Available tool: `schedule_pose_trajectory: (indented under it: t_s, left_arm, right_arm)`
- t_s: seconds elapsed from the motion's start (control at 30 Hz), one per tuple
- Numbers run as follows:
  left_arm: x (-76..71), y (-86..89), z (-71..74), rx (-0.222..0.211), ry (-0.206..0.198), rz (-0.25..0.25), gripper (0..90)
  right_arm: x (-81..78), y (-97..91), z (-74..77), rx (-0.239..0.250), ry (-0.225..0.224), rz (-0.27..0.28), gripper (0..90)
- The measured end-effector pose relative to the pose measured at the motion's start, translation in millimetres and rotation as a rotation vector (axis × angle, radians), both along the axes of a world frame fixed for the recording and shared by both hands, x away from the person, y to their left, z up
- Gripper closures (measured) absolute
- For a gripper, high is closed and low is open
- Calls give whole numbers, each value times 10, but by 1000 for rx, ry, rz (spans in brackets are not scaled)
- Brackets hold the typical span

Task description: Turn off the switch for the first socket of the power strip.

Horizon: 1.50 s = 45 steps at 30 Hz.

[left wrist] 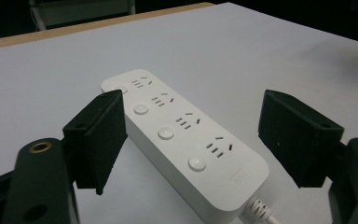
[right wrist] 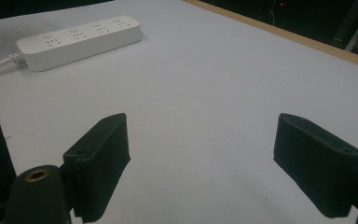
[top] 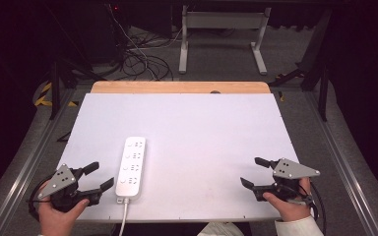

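The white power strip (top: pixel 131 167) lies flat on the white table top (top: pixel 202 128), near the table's front edge and left of its middle, its long side running away from the person. It carries four sockets, each with a round button beside it. Its white cable (top: pixel 123 219) leaves the near end and is cut off at the bottom of the high view; the small print by the cable end is too blurred to read.

Just left of the strip's near end sits the left gripper (top: pixel 101 176), jaws spread wide, holding nothing and apart from the strip. Well to the right of the strip, the right gripper (top: pixel 255 172) hovers at the table's front right, jaws likewise wide apart and empty.
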<state>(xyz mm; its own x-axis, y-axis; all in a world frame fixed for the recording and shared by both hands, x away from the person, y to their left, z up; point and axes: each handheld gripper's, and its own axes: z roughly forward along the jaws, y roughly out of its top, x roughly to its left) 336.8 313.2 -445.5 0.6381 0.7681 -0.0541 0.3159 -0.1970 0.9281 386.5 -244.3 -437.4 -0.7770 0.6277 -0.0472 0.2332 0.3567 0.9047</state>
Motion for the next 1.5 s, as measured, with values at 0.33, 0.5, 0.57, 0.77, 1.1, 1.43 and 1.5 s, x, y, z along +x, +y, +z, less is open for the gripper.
schedule_pose_trajectory:
  t_s: [0.33,0.5,0.57,0.77,1.1,1.43,1.5]
  left_arm:
    - [-9,-25,33,70,-3,-2,278]
    - [-4,-21,30,50,36,-18,319]
    - [-8,-29,38,50,34,-19,319]
    - [-3,-46,57,50,37,-24,325]
    - [50,-91,137,72,53,-45,392]
    - [210,-256,214,92,80,-86,439]
    - [251,-276,208,89,95,-91,441]
  right_arm:
    - [-2,7,-5,-8,-1,1,201]
    - [3,12,-24,-19,5,1,217]
    - [-1,18,-19,-19,1,3,218]
    - [10,28,-44,-28,9,13,226]
    - [13,57,-61,-39,21,24,238]
    - [14,96,-81,-44,30,35,239]
    - [17,98,-85,-46,31,37,239]
